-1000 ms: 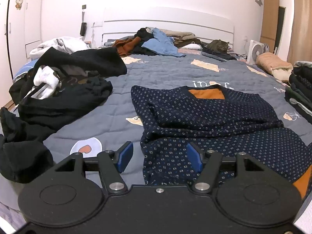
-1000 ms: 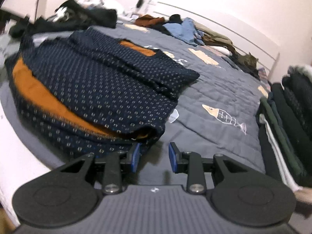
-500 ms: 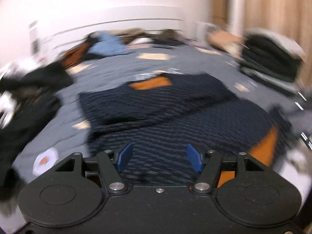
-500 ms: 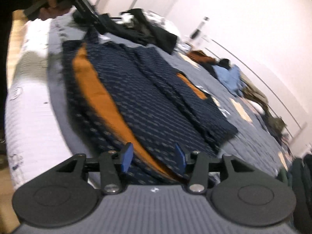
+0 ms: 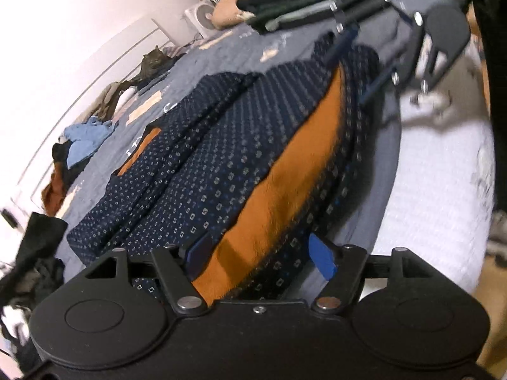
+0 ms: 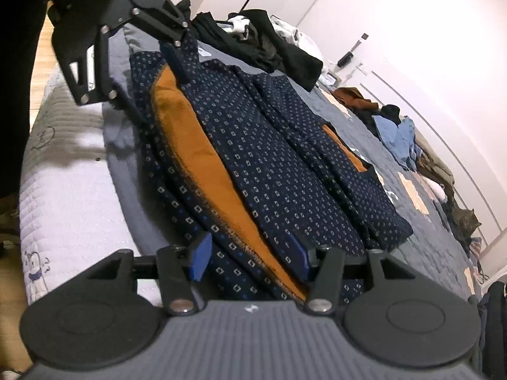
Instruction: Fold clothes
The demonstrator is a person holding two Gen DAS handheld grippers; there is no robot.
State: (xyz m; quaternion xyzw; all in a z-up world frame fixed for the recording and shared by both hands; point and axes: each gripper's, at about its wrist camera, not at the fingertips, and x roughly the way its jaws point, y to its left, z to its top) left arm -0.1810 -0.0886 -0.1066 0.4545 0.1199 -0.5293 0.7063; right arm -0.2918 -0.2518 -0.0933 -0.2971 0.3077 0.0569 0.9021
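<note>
The fleece-lined navy sweater (image 5: 240, 145) lies soft and bulky on the bed (image 6: 73, 190); both grippers (image 5: 258, 255) (image 6: 252, 258), fingers wide, straddle its hem corners.

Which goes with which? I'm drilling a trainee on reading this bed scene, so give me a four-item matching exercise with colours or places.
Things:
1. patterned garment
2. garment lining
3. crumpled shirt
4. left tool

Descriptions:
A. light blue, heaped near the headboard
B. open, its fingers either side of the garment's hem at the bed's edge
C. navy with small square dots
D. orange

Pairs: 1-C, 2-D, 3-A, 4-B
</note>
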